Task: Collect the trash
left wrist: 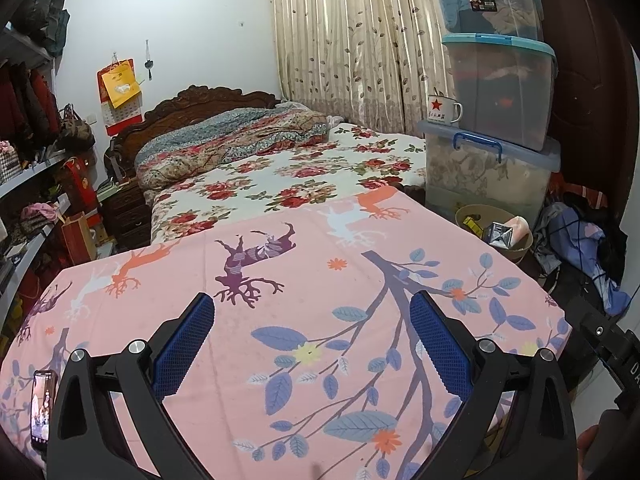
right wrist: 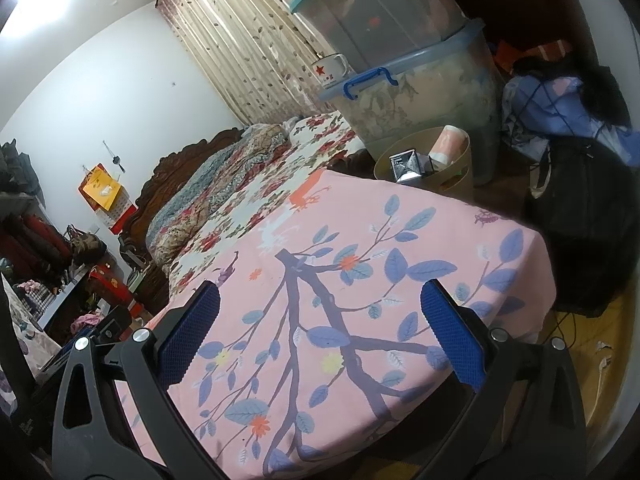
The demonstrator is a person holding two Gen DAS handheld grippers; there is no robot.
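A tan waste bin [left wrist: 524,249] stands on the floor past the far right corner of the table, holding a silver carton [left wrist: 499,235], a pink cup [left wrist: 520,227] and a yellow scrap. It also shows in the right wrist view [right wrist: 456,182] with the silver carton [right wrist: 406,166] and pink cup [right wrist: 450,142]. My left gripper [left wrist: 312,308] is open and empty above the pink printed tablecloth [left wrist: 320,280]. My right gripper [right wrist: 320,300] is open and empty above the same cloth [right wrist: 360,280], near its right side.
A phone [left wrist: 40,408] lies at the table's left edge. Stacked clear storage boxes [left wrist: 496,92] with a white enamel mug [left wrist: 442,110] stand behind the bin. A bed with floral covers [left wrist: 280,168] is beyond the table. Shelves line the left wall; clothes and a black bag [right wrist: 584,232] lie at right.
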